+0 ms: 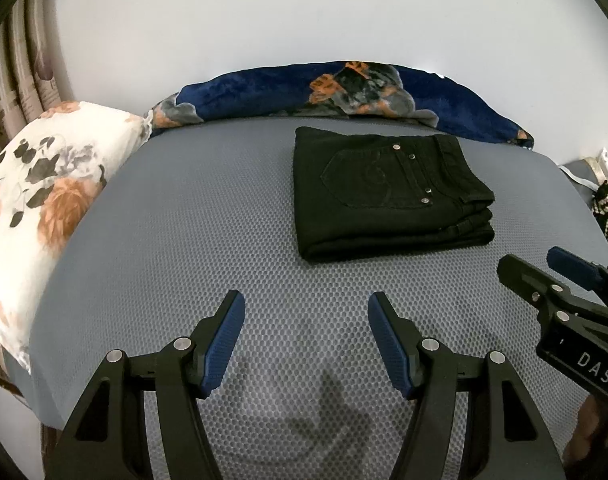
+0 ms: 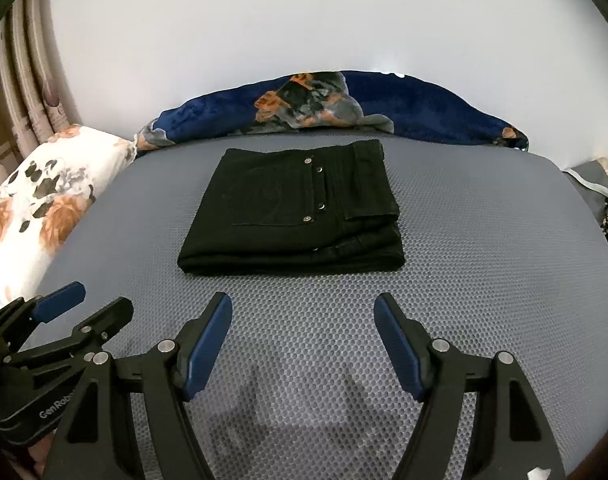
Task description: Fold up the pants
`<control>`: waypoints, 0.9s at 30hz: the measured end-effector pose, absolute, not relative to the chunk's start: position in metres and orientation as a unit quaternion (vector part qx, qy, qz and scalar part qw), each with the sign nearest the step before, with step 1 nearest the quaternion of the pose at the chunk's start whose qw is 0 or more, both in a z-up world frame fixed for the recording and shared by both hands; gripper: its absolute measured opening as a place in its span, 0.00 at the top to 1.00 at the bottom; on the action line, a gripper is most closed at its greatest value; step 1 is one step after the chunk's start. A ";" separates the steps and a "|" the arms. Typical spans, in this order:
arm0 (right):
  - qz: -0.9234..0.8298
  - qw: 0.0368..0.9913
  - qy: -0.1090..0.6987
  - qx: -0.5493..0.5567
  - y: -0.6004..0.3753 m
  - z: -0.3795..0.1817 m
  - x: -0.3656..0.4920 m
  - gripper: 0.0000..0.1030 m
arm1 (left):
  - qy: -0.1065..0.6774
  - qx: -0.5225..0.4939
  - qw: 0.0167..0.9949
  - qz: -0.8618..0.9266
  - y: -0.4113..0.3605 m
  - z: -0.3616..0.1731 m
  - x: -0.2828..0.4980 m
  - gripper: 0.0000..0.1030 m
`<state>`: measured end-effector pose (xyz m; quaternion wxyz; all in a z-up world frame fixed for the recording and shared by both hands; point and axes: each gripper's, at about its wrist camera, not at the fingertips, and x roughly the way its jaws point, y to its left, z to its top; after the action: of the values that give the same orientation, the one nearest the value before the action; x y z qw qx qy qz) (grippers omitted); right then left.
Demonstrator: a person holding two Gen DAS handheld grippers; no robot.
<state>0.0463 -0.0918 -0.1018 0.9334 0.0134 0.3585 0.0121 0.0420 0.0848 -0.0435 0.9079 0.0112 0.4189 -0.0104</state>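
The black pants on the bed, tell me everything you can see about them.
The black pants look like denim, folded into a compact, roughly rectangular stack of several layers. A back pocket faces up, with small silver rivets along its edge and the waistband on the right side. They lie flat on the grey honeycomb-textured mattress cover, just in front of a navy floral blanket. Neither the left gripper nor the right gripper touches them; both are open.

Both wrist views low, facing wall, sharing pants [image 1: 387,196] centrally
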 end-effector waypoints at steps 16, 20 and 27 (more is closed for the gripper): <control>0.004 0.931 0.366 0.011 -0.091 -0.104 0.048 0.29 | 0.424 0.017 0.905 -0.006 0.085 -0.051 0.043 0.37; 0.003 0.930 0.368 0.013 -0.091 -0.105 0.047 0.29 | 0.425 0.018 0.905 -0.005 0.085 -0.051 0.044 0.37; 0.004 0.929 0.369 0.016 -0.092 -0.106 0.048 0.29 | 0.425 0.019 0.905 -0.004 0.084 -0.050 0.044 0.37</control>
<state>0.0477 -0.0921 -0.1057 0.9292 0.0160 0.3693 0.0040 0.0436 0.0839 -0.0499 0.9052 0.0191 0.4245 -0.0039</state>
